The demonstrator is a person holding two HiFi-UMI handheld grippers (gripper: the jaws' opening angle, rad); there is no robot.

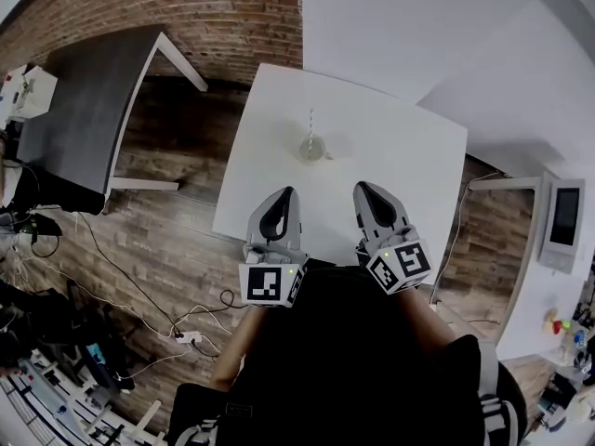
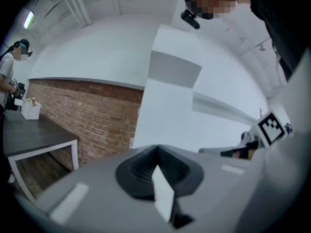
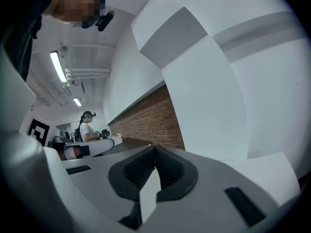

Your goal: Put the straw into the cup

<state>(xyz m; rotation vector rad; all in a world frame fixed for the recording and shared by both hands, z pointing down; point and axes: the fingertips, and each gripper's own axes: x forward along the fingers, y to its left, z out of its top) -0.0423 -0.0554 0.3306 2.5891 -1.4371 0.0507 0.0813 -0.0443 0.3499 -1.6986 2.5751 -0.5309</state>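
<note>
In the head view a small pale cup [image 1: 311, 149] stands on the white table [image 1: 390, 156], toward its far side. A thin striped straw [image 1: 310, 122] rises upright out of the cup. My left gripper [image 1: 283, 193] and right gripper [image 1: 363, 188] are held side by side over the table's near edge, well short of the cup. Both are shut with nothing between the jaws. In the left gripper view the left gripper [image 2: 156, 149] points up at a white wall. In the right gripper view the right gripper [image 3: 155, 148] does too. Neither gripper view shows cup or straw.
A dark grey table [image 1: 88, 110] stands to the left before a brick wall [image 1: 204, 7]. Cables [image 1: 139, 295] trail over the wooden floor at the left. A white wall and pillar [image 1: 446, 26] rise behind the white table. A person stands far off at another table [image 3: 86, 127].
</note>
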